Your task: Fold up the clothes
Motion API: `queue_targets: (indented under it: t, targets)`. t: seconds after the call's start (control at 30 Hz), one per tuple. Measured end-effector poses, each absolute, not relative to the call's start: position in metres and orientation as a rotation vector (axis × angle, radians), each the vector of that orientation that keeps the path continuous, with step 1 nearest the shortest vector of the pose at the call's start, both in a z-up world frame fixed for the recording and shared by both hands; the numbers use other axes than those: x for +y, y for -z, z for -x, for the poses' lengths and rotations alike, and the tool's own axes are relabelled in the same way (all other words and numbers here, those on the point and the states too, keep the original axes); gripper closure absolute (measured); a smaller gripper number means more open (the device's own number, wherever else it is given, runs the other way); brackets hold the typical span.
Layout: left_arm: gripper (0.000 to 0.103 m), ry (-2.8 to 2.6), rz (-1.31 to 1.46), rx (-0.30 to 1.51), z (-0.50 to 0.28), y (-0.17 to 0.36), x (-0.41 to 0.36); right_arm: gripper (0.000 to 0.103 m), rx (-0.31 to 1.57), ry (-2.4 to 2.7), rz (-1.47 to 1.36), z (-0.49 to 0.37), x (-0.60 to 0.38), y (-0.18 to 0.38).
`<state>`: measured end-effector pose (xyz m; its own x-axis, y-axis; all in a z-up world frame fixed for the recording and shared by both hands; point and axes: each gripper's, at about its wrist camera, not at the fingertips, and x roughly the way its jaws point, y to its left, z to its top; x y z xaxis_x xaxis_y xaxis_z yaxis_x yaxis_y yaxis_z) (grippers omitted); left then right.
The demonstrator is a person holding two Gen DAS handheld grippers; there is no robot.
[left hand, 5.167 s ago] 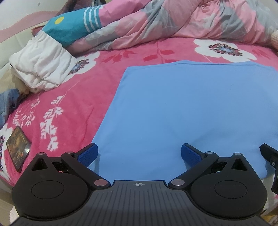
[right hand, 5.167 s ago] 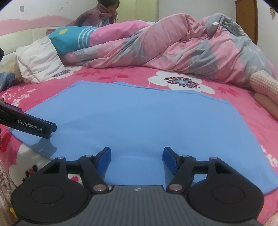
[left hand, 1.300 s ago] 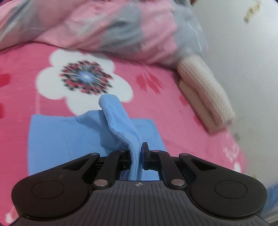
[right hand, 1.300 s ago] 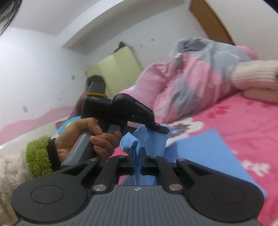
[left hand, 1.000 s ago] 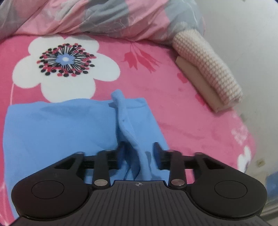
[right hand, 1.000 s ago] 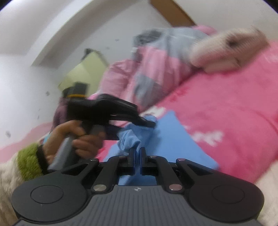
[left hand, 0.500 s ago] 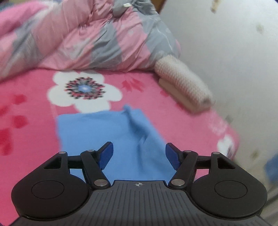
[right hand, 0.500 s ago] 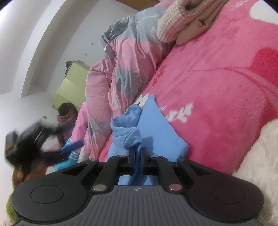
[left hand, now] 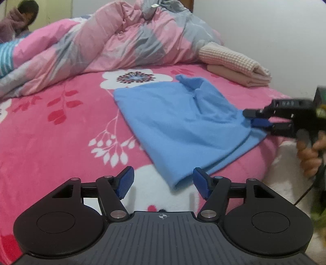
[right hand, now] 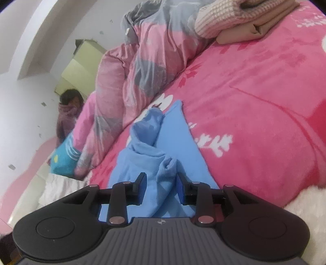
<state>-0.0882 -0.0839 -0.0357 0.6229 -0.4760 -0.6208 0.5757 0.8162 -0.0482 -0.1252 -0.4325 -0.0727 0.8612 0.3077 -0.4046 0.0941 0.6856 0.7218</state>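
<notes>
A blue cloth point(left hand: 179, 120) lies folded over on the pink flowered bed point(left hand: 61, 130), bunched along its right edge. My left gripper point(left hand: 162, 184) is open and empty, just short of the cloth's near corner. In the left wrist view my right gripper point(left hand: 254, 118) sits at the cloth's right edge. In the right wrist view my right gripper point(right hand: 161, 183) has its jaws apart, with a rumpled fold of the blue cloth point(right hand: 154, 155) lying loose between them.
A pink and grey quilt point(left hand: 114, 40) is heaped along the far side. A folded cream knit on a beige garment point(left hand: 230, 63) lies at the far right. A person point(left hand: 18, 18) sits at the far left. A white fluffy cover point(left hand: 285, 163) edges the bed's right side.
My left gripper has let go of the cloth and drawn back toward the near edge. My right gripper has opened from its grip on the cloth's corner, and the cloth has settled on the bed.
</notes>
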Motion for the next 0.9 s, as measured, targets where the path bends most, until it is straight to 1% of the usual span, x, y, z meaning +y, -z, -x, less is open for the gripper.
queue_targets:
  t: [0.03,0.1,0.27,0.4,0.53,0.63,0.7,0.73,0.8,0.9]
  targets:
    - [0.039,0.597,-0.169,0.651,0.091,0.039,-0.085,0.084,0.536,-0.125,-0.809,0.123,-0.432,0.072]
    - [0.04,0.602,-0.182,0.63,0.095,0.041,-0.087,0.099,0.538,-0.111,-0.778,0.123,-0.43,0.068]
    - [0.041,0.614,-0.214,0.611,0.098,0.046,-0.092,0.101,0.475,-0.076,-0.722,0.14,-0.428,0.051]
    - [0.052,0.611,-0.237,0.605,0.101,0.05,-0.094,0.101,0.478,-0.049,-0.729,0.147,-0.43,0.051]
    - [0.057,0.594,-0.274,0.574,0.106,0.051,-0.099,0.101,0.448,-0.04,-0.721,0.155,-0.431,0.044]
    - [0.068,0.586,-0.289,0.57,0.108,0.053,-0.102,0.101,0.462,-0.021,-0.71,0.157,-0.433,0.048]
    - [0.079,0.583,-0.295,0.576,0.108,0.054,-0.104,0.101,0.482,-0.009,-0.723,0.157,-0.435,0.054]
    - [0.081,0.584,-0.298,0.579,0.107,0.054,-0.105,0.101,0.482,-0.01,-0.733,0.158,-0.437,0.055]
    - [0.091,0.584,-0.314,0.57,0.109,0.053,-0.107,0.102,0.47,-0.016,-0.732,0.16,-0.437,0.052]
    - [0.097,0.57,-0.36,0.547,0.114,0.05,-0.112,0.102,0.458,-0.022,-0.715,0.162,-0.436,0.044]
